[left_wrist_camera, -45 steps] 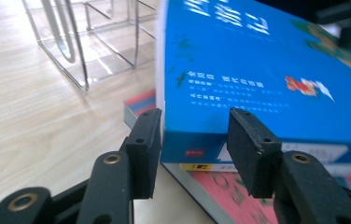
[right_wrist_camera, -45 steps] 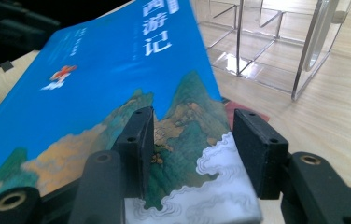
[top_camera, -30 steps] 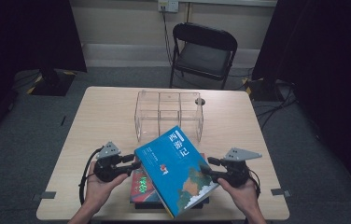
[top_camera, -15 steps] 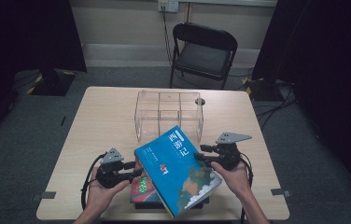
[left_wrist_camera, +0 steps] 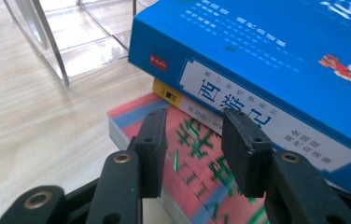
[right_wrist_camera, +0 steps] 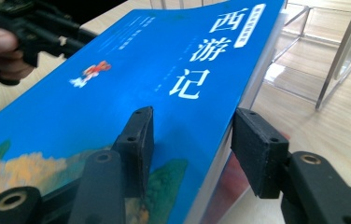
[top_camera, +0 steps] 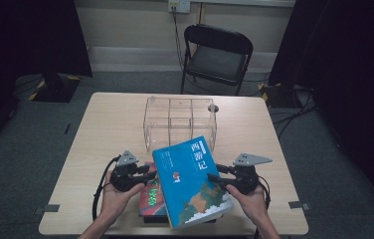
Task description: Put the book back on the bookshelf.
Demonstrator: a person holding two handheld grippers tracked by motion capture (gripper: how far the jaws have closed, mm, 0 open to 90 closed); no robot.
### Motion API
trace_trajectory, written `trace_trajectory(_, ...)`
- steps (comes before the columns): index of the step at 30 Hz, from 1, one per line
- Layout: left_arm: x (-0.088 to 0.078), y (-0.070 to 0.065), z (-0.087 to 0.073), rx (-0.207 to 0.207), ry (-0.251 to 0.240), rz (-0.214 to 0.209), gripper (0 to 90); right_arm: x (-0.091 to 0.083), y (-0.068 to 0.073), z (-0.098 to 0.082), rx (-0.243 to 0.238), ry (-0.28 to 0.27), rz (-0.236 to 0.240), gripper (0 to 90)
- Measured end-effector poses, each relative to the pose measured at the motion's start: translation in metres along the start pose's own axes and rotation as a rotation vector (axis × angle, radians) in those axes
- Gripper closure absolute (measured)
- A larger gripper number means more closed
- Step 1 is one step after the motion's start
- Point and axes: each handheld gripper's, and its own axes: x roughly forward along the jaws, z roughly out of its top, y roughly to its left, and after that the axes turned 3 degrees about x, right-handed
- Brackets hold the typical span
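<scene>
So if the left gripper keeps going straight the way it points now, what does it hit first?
Most likely the blue book's spine. The left gripper hovers open just above the red book, aimed at that spine close ahead. How low it rides over the red cover is hard to judge, so it might graze that first.

Blue book point(right_wrist_camera: 131, 93): white characters 西游记 down the cover, repeated on its spine's white label point(left_wrist_camera: 257, 126), beside smaller print too blurred to read. Red book point(left_wrist_camera: 197, 172) beneath: green lettering, not legible.
</scene>
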Motion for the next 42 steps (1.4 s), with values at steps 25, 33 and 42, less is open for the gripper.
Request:
trace_trajectory(25, 0.001, 0.002, 0.009, -0.010, -0.025, -0.034, 55.0, -0.010, 0.010, -0.003, -0.016, -0.022, -0.047, 55.8)
trace_trajectory(33, -0.012, -0.008, 0.013, -0.038, -0.084, -0.053, 48.4, 0.002, -0.005, 0.000, 0.060, -0.089, -0.089, 70.6)
trace_trajectory(42, -0.017, -0.008, 0.020, -0.085, -0.100, -0.088, 44.1, 0.003, -0.005, 0.000, 0.074, -0.078, -0.095, 57.4)
